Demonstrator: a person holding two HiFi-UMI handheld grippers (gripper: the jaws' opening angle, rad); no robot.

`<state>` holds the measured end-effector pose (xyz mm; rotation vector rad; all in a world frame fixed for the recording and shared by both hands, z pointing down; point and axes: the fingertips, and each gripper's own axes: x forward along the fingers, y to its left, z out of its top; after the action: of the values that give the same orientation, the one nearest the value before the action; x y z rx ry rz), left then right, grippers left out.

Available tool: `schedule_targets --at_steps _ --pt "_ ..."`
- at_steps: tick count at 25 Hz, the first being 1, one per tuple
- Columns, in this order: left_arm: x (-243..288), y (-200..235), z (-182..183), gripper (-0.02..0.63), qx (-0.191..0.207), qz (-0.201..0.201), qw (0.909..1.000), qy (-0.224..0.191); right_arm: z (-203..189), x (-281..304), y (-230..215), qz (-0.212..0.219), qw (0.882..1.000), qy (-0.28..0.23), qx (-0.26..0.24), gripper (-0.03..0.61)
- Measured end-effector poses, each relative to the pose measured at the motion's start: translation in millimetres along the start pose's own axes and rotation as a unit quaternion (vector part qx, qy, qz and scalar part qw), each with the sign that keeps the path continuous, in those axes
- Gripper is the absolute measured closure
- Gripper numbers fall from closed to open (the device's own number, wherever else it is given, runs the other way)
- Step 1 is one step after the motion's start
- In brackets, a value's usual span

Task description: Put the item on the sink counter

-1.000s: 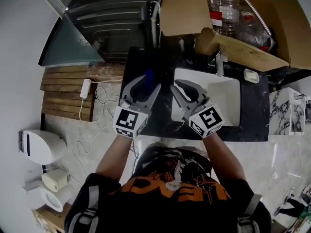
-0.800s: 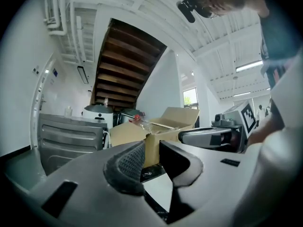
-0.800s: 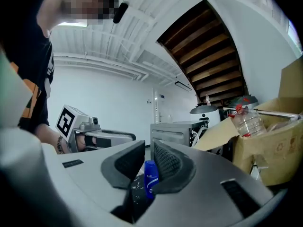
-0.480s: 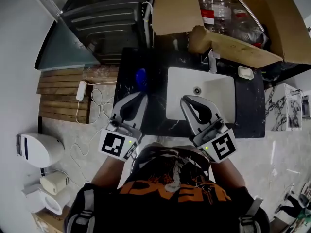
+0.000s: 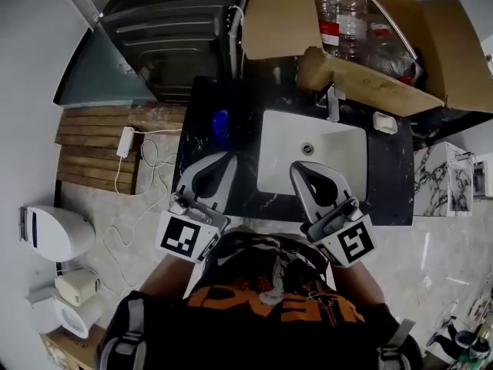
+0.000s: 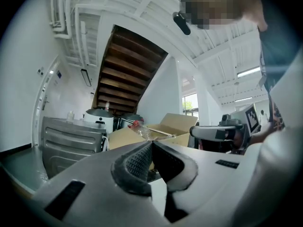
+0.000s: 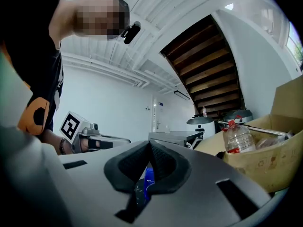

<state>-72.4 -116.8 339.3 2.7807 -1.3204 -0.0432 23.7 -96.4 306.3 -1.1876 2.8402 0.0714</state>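
A small blue item lies on the black sink counter, left of the white basin. My left gripper is pulled back near the counter's front edge, short of the item, its jaws shut on nothing; in the left gripper view the pads meet at the tip. To the right, my right gripper hovers over the basin's front rim, also shut and empty. In the right gripper view the blue item shows through the gap below the closed tips, beyond the gripper.
A cardboard box with plastic bottles sits behind the basin, above the faucet. A soap dish rests at the counter's right. A metal appliance stands behind the counter. Wooden slats and a white cable lie on the floor to the left.
The left gripper let go of the blue item, which now rests on the counter, then drew back toward the person and shut. The right gripper also pulled back.
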Motion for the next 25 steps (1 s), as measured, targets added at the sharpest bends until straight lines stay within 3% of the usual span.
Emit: schedule_targets --at_steps 5,25 --pt "4.5 -7.2 13.4 0.598 -0.005 0.004 0.9999 -0.014 3.3 -1.0 -4.3 -0.004 1.000 0.004 -0.006 0.565" --pt "2.2 -23.2 -3.1 0.598 0.003 -0.010 0.9998 0.015 -11.7 -20.8 -7.3 -0.014 0.999 0.026 -0.026 0.565"
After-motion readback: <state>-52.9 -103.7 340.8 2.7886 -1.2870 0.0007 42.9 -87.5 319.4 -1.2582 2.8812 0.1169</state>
